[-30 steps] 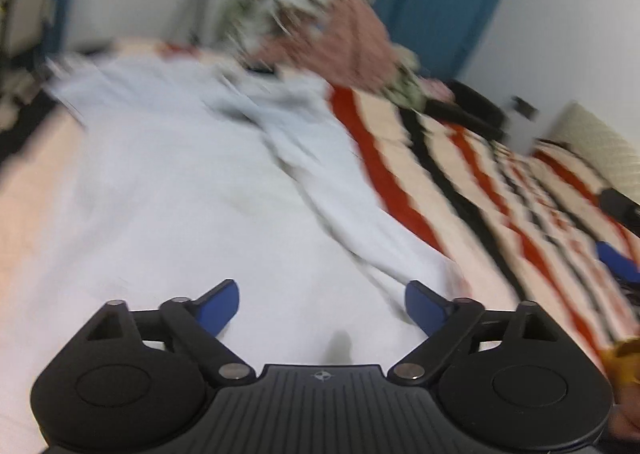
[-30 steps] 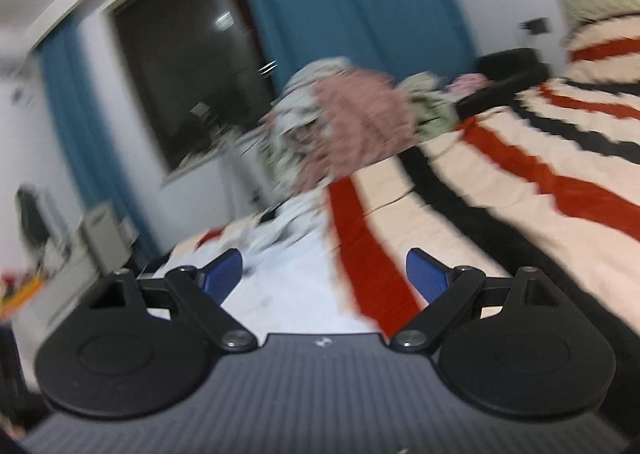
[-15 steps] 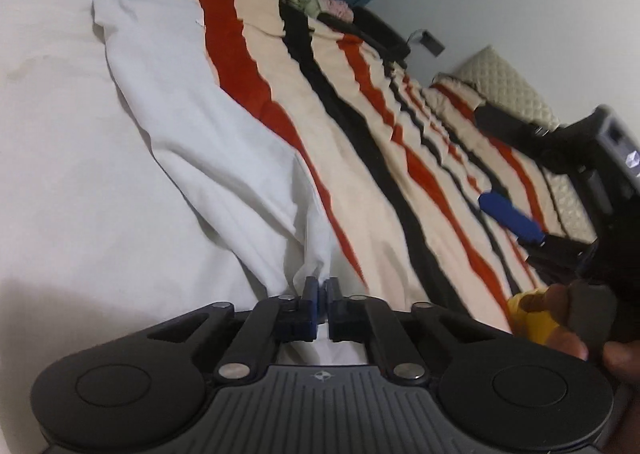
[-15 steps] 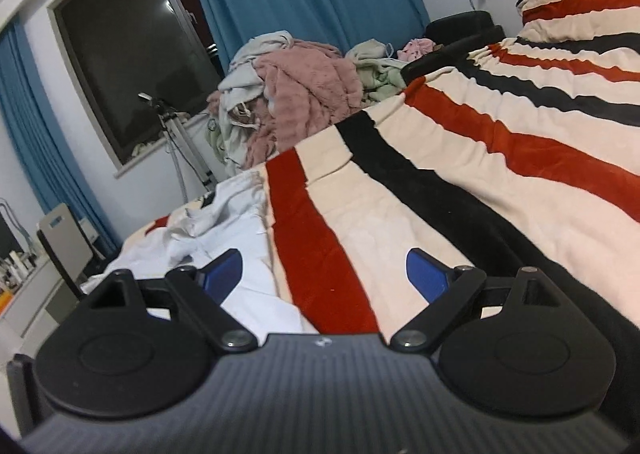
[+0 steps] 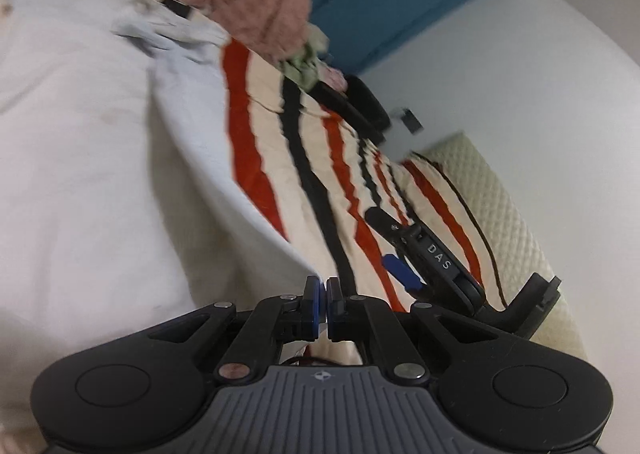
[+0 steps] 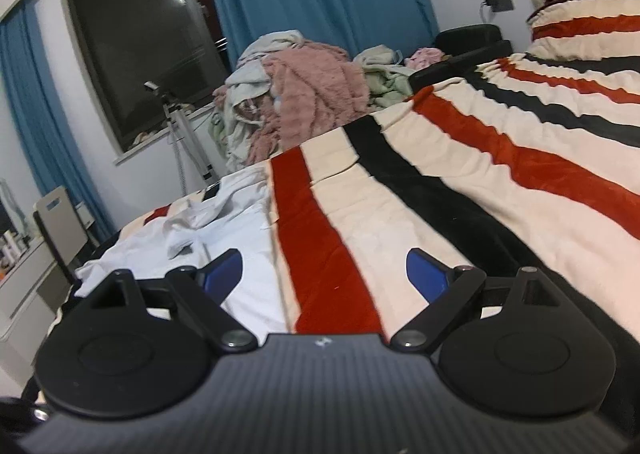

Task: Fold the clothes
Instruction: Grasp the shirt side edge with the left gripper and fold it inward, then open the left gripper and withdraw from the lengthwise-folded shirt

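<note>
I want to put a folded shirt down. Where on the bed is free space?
Free: the striped blanket between the white garment and the pillow end. Crowded: the far edge, under the clothes pile, and the part the white garment covers.

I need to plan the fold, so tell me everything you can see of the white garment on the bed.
The white garment is thin, plain cloth, lying spread and mostly flat on the striped blanket, its far end crumpled into wrinkles near the clothes pile. One long edge runs diagonally along a red stripe. Its near corner comes to a point at the shut left gripper, which appears to pinch it. The open right gripper is not touching it.
</note>
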`<state>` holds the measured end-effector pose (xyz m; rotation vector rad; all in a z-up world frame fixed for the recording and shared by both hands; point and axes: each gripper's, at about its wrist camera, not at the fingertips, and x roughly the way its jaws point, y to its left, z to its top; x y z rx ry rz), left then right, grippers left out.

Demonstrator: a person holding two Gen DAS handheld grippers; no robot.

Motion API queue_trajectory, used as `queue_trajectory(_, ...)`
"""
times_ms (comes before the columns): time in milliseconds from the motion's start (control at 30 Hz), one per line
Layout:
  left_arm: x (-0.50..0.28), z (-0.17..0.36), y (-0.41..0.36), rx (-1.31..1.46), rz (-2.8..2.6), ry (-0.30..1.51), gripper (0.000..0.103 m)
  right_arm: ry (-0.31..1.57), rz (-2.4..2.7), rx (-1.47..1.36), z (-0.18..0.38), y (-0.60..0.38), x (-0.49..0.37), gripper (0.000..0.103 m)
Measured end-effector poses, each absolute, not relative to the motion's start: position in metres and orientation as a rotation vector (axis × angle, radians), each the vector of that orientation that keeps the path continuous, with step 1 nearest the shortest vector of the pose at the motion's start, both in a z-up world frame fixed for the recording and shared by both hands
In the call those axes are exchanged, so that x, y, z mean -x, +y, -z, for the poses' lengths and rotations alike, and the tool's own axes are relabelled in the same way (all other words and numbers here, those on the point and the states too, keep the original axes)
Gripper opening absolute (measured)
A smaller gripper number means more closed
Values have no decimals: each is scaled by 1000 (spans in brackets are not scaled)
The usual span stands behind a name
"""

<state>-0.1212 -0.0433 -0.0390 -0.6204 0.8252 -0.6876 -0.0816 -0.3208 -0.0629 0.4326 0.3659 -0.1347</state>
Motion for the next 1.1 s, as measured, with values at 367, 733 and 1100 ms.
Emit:
queue_trajectory(367,128,78,-16,401,395,1010,3,439,49,-344,67,-288,75,90)
queue_trajectory(733,142,27,-54,86,440,813,67,418,8,-320,60,-286,81,90)
queue_trajectory(1100,113,-25,-59,22,330,545,97,329,-24,-250,54,-273,88,90)
